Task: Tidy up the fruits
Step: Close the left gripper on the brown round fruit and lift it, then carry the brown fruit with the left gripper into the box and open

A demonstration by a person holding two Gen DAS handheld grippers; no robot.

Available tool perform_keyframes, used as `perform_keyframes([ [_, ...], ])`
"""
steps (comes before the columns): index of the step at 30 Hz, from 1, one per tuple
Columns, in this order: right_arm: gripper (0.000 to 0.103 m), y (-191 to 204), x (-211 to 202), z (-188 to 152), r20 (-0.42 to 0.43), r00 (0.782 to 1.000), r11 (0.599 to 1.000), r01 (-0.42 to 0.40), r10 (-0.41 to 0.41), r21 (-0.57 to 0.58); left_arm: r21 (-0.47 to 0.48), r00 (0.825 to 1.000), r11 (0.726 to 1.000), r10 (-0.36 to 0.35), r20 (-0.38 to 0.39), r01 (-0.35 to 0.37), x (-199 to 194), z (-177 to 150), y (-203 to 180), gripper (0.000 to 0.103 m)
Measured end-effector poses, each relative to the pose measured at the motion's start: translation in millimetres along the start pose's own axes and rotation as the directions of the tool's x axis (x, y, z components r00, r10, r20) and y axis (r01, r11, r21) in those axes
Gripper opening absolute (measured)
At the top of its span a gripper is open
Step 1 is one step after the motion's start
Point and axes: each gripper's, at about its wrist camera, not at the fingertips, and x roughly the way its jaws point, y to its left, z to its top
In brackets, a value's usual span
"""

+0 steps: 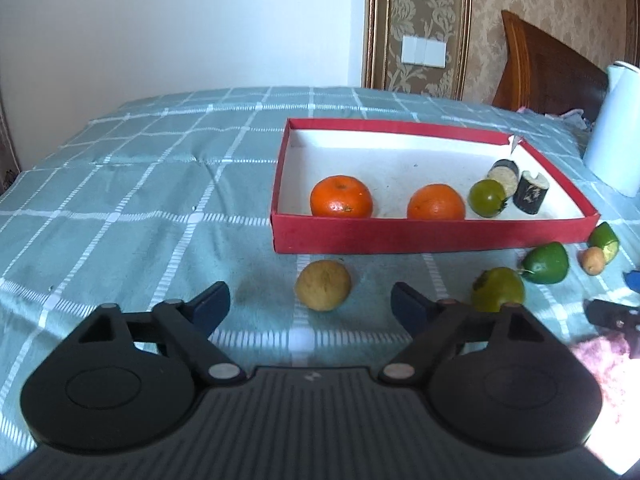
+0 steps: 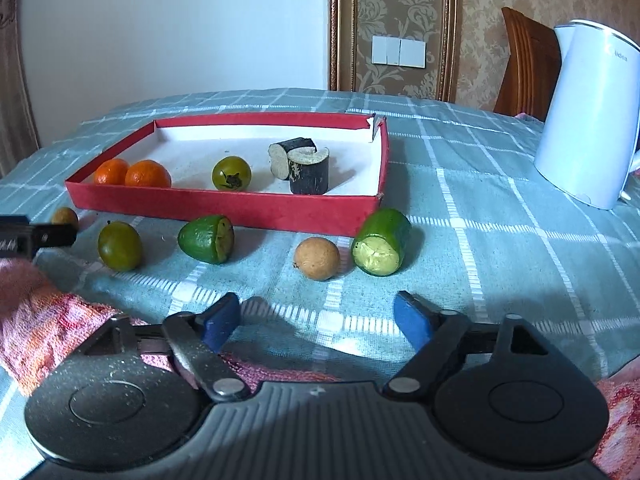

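Since the yellowish round fruit [image 1: 323,285] lies loose on the checked cloth just ahead of the left gripper [image 1: 310,306], whose spread jaws hold nothing, it appears next for the red tray [image 1: 432,236] beyond. Right gripper [image 2: 318,316]: wide apart, empty, brown fruit [image 2: 316,258] ahead.

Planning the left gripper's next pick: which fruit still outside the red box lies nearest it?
The yellowish round fruit, alone on the cloth just ahead of the open left gripper; the green fruits sit farther right.
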Motion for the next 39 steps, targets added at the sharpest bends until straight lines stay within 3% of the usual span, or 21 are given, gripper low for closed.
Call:
perform_keyframes([
  [4,0.096,-3,0,0,-0.005,1.000,1.000,0.000,0.000,0.011,0.021,1.000,1.000,-0.001,0.001,0.001,6,1,0,0.068],
  [6,0.096,-3,0,-1,-0.005,1.000,1.000,0.001,-0.001,0.011,0.045,1.000,0.999,0.001,0.016,-0.001,5,0,-1,0.052],
  [11,0.096,-3,0,-1,-0.005,1.000,1.000,0.001,-0.001,0.010,0.047,0.999,0.999,-0.025,0.022,0.024,7,1,-1,0.027],
  [23,0.098,-3,0,-1,-0.007,1.000,1.000,0.004,-0.004,0.012,0.031,0.999,0.999,-0.038,0.024,0.038,5,4,-4,0.027],
  [39,0.098,-3,-1,-1,-0.008,1.000,1.000,0.004,-0.004,0.012,0.085,0.986,0.990,-0.120,0.116,0.110,2,59,-39,0.027],
])
